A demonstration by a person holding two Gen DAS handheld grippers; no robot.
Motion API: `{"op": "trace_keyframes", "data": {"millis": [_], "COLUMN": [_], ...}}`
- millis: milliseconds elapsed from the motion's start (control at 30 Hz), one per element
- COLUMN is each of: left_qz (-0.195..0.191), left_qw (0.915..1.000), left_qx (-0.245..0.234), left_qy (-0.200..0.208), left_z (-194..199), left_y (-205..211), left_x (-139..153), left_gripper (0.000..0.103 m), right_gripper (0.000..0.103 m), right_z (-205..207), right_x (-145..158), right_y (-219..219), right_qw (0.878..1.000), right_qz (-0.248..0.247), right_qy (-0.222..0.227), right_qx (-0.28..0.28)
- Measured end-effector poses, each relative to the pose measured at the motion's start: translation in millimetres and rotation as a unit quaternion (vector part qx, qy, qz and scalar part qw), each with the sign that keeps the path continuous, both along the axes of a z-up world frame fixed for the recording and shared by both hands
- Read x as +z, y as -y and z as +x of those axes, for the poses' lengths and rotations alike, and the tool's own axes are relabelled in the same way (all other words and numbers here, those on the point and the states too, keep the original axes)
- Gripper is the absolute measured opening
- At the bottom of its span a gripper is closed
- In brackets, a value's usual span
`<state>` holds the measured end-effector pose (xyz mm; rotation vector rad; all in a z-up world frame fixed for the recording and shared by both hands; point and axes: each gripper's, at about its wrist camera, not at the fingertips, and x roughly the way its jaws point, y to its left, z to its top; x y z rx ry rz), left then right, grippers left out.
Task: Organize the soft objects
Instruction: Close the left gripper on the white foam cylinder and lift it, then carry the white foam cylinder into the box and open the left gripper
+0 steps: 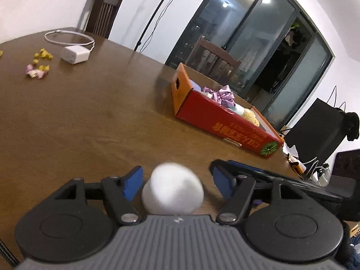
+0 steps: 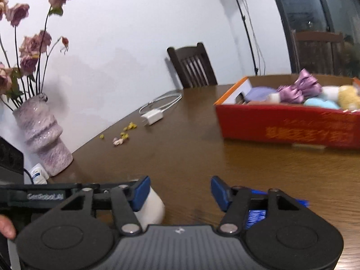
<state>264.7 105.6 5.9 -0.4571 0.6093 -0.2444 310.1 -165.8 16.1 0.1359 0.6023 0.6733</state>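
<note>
A white soft cylinder (image 1: 172,187) stands on the brown table between the open fingers of my left gripper (image 1: 177,183), with gaps on both sides. It also shows in the right wrist view (image 2: 151,209), just beyond that gripper's left finger. My right gripper (image 2: 180,190) is open and empty, low over the table. A red cardboard box (image 1: 225,121) holds soft things: a purple satin bow (image 1: 221,95), a blue piece and a yellow fluffy piece (image 1: 250,115). The box shows in the right wrist view (image 2: 290,128) at the right.
A white charger with coiled cable (image 1: 75,54) and dried petals (image 1: 37,70) lie at the far left of the table. A pink vase of dried roses (image 2: 42,135) stands at the table's left edge. Dark chairs (image 2: 191,65) stand behind. A blue object (image 2: 256,216) lies under my right gripper.
</note>
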Motion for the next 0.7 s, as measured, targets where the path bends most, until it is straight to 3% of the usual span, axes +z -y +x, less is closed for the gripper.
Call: {"op": "trace_keyframes", "data": {"millis": [100,167,367,467,600,700], "left_qz": [-0.002,0.005,-0.035,-0.049,-0.043,-0.058], "left_qw": [1.0,1.0,0.9991,0.9985,0.9989,0.9977], "left_qx": [0.002,0.005,-0.001,0.001,-0.01,-0.035], "left_qy": [-0.003,-0.006,-0.022,-0.026,-0.016,0.004], "left_z": [-7.0,-9.2,-5.4,-3.6,1.2,16.4], "left_y": [-6.7,-10.8,-21.9,-23.8,-13.2,-0.8], "left_x": [-1.4,-3.0,-13.8,-16.5,-7.2,5.2], "left_gripper": [0.07,0.05,0.028,0.026,0.026,0.026], "right_gripper": [0.054,0.049,0.038,0.026,0.023,0.022], "right_z": [4.7,6.1,2.8,6.4,6.1,2.4], "right_x": [-7.4,-10.9,-15.8,-22.9,-21.7,-7.4], "right_y": [-5.2,-8.2,-23.2,-26.0,-18.2,-5.3], "right_qw": [0.999,0.999,0.998,0.996,0.995,0.997], "right_qz": [0.021,0.023,0.024,0.04,0.059,0.061], "right_qy": [-0.034,-0.045,-0.056,-0.079,-0.082,-0.054], "right_qx": [0.004,0.007,0.023,0.033,0.025,0.007]}}
